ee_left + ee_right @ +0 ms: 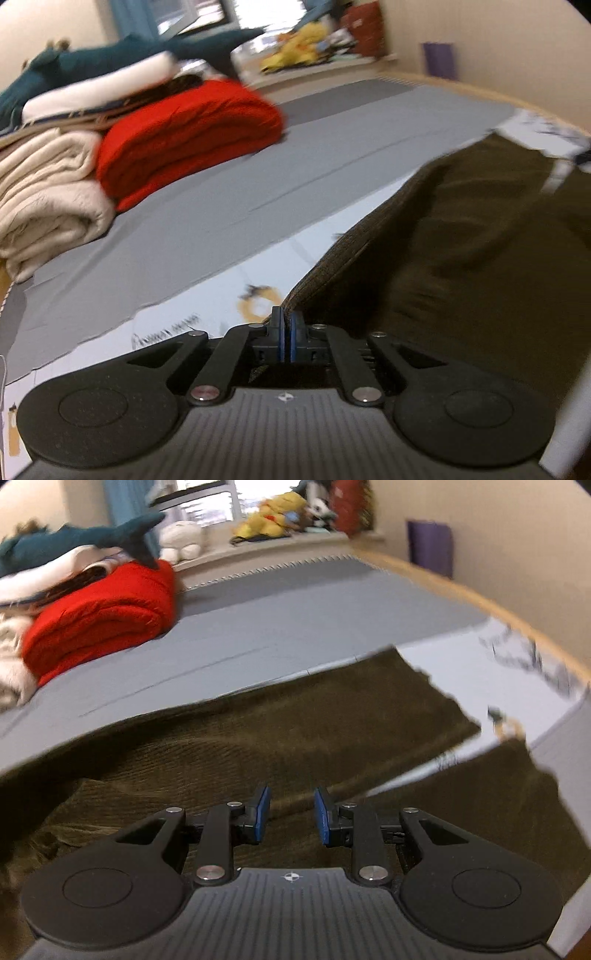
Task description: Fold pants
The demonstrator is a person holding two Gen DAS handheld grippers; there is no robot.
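Dark olive corduroy pants (461,258) lie on a white printed sheet (229,291) spread over the bed. My left gripper (286,317) is shut, its blue pads pinching a lifted corner of the pants, and the fabric's edge runs taut from the tips up to the right. In the right wrist view the pants (295,731) stretch across the frame, with the two legs splitting at the right. My right gripper (291,812) hovers just over the pants with its jaws apart; the cloth lies below the pads, not pinched.
A grey bed cover (258,170) lies beyond the pants. A folded red blanket (184,136), cream bedding (48,192) and a teal shark plush (92,535) pile up at the left. Soft toys (269,513) sit on the window ledge. The bed's wooden edge (480,594) runs along the right.
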